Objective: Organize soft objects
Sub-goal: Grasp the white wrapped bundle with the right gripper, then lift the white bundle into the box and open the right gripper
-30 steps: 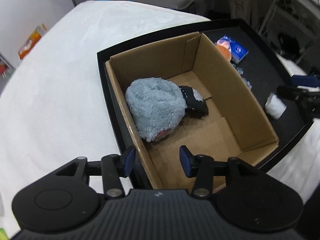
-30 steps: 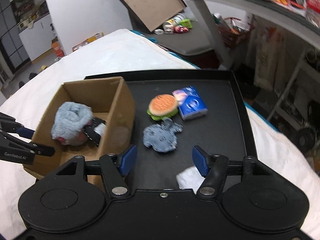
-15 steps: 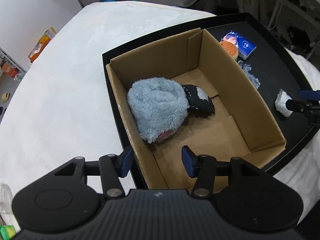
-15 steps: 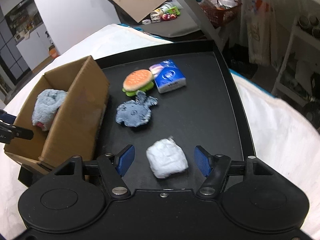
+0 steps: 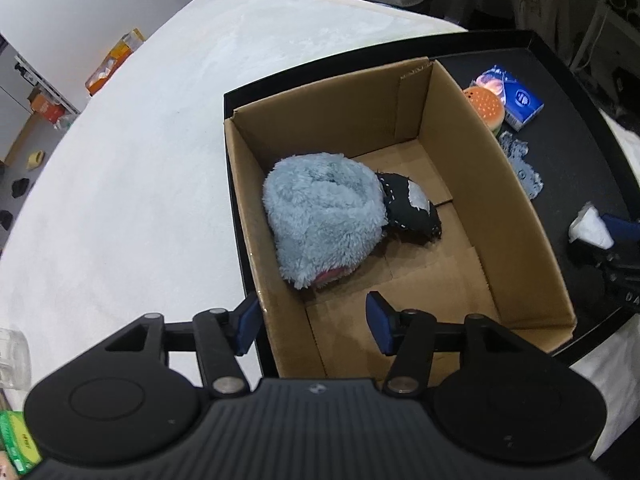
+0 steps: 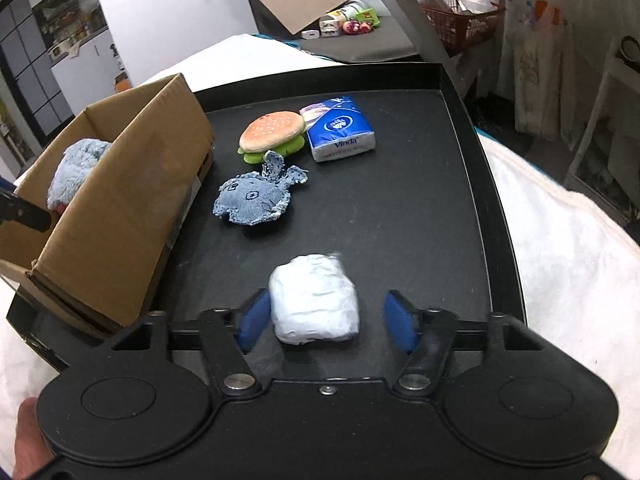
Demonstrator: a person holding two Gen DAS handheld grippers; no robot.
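Note:
A cardboard box (image 5: 496, 184) stands on the left of a black tray (image 6: 400, 216). In it lie a fluffy grey-blue plush (image 5: 324, 216) and a small black-and-grey soft toy (image 5: 412, 210). My left gripper (image 5: 314, 322) is open and empty, straddling the box's near left wall. My right gripper (image 6: 326, 320) is open, its jaws on either side of a white wrapped soft bundle (image 6: 314, 298) lying on the tray. A denim whale toy (image 6: 256, 196), a plush burger (image 6: 274, 132) and a blue tissue pack (image 6: 340, 130) lie further back on the tray.
The tray rests on a white cloth-covered table (image 5: 120, 184). A clear jar (image 5: 12, 356) stands at the left edge of the left wrist view. A shelf, a red basket (image 6: 460, 20) and clutter lie beyond the table.
My right gripper has moved forward and down, so the white bundle now sits between its open jaws. My left gripper has hardly moved at the box's near wall.

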